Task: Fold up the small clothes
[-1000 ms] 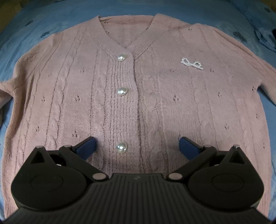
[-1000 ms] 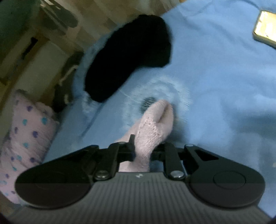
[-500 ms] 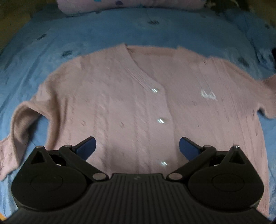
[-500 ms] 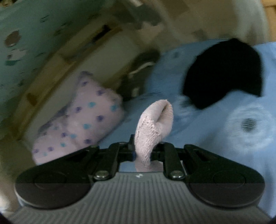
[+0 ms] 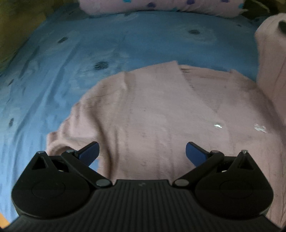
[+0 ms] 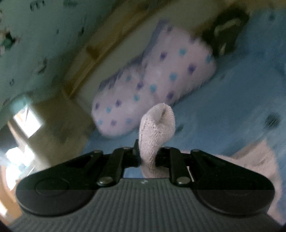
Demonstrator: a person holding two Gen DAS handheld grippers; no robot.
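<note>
A pink knitted cardigan (image 5: 160, 116) with pearl buttons lies face up on a blue bedsheet (image 5: 71, 62). My left gripper (image 5: 142, 153) is open and empty, hovering over the cardigan's left half, near its left sleeve (image 5: 59, 141). My right gripper (image 6: 147, 157) is shut on the cuff of the cardigan's right sleeve (image 6: 155, 125) and holds it lifted in the air. That raised sleeve also shows in the left wrist view (image 5: 271, 71) at the right edge. Part of the cardigan body (image 6: 257, 160) lies below the right gripper.
A pink pillow (image 6: 152, 80) with blue and purple dots lies at the head of the bed; it also shows in the left wrist view (image 5: 160, 7). A dark bag (image 6: 227, 32) sits beyond it. A wooden bed frame (image 6: 110, 44) and a green wall are behind.
My right gripper has lifted the sleeve cuff off the sheet and swung toward the pillow. My left gripper has shifted toward the cardigan's left side and drawn back.
</note>
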